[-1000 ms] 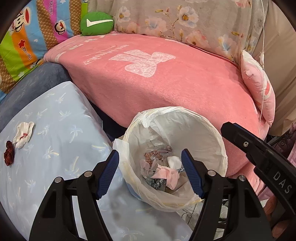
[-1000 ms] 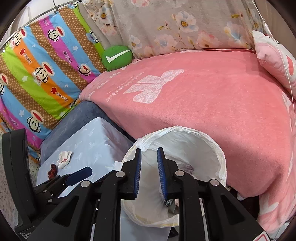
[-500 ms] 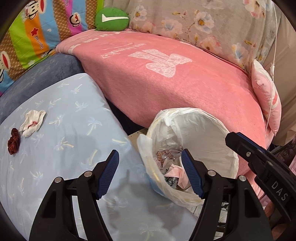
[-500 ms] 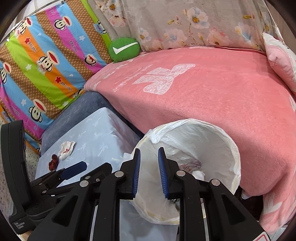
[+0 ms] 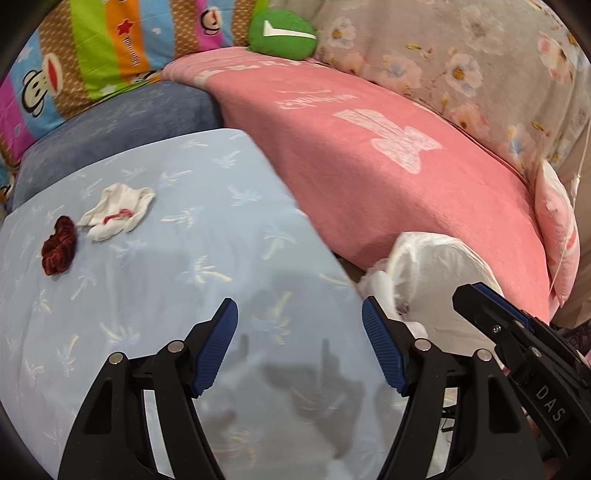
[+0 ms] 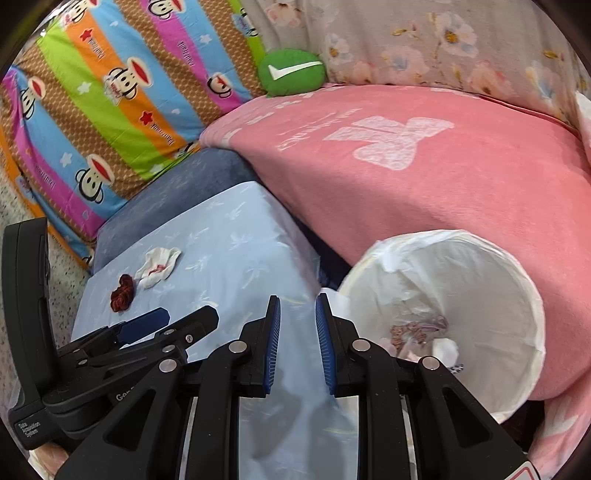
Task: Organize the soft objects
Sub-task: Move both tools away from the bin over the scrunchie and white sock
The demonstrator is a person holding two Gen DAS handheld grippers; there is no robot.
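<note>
A white sock [image 5: 118, 212] with a red mark and a dark red scrunchie [image 5: 59, 245] lie side by side at the far left of the light blue cloth-covered table [image 5: 207, 236]. My left gripper [image 5: 298, 306] hangs open and empty over the table's near right part, well short of both. The right wrist view shows the sock [image 6: 159, 266], the scrunchie [image 6: 123, 291] and the left gripper [image 6: 147, 325] low on the left. My right gripper [image 6: 297, 301] is empty, its jaws nearly together, above the table's right edge beside the white-lined bin [image 6: 443, 295], which holds several small soft items.
The bin [image 5: 436, 266] stands between the table and a bed with a pink blanket [image 5: 388, 166]. A green round cushion [image 5: 282, 33] and striped monkey-print bedding [image 6: 110, 92] lie at the back. A blue-grey cushion [image 5: 122, 122] borders the table's far side.
Both grippers have swung left, away from the bin. The left gripper, which hung over the bin's mouth, now hangs over the blue table. Neither jaw gap has changed.
</note>
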